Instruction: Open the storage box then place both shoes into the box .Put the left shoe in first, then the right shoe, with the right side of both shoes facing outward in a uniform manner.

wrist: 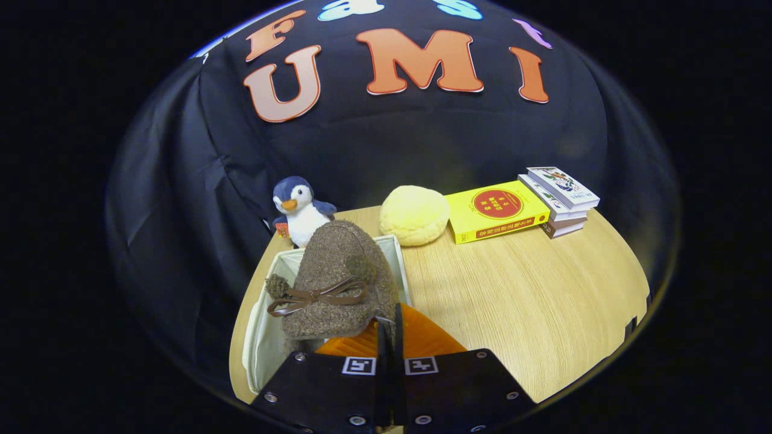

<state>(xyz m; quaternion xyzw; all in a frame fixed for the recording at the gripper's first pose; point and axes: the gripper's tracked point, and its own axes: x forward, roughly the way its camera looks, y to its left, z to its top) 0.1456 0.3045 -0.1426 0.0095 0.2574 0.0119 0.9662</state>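
A brown fuzzy shoe [338, 280] with a brown lace bow and pom-poms hangs just ahead of my fingers, over the open white storage box [265, 337]. My gripper [389, 322] is shut on the shoe's rear edge, the two fingers pressed close together. The shoe's toe points away from me, toward the booth wall. The box stands at the table's near left corner with its pale lining showing to the left of the shoe. What lies on the box floor under the shoe is hidden.
An orange ribbed piece [422, 337] lies beside the box, right by my fingers. Beyond the box sit a plush penguin [298, 211], a yellow bun-shaped cushion [415, 215], a yellow book [497, 211] and a small stack of books [561, 202]. The wooden table [531, 301] spreads to the right.
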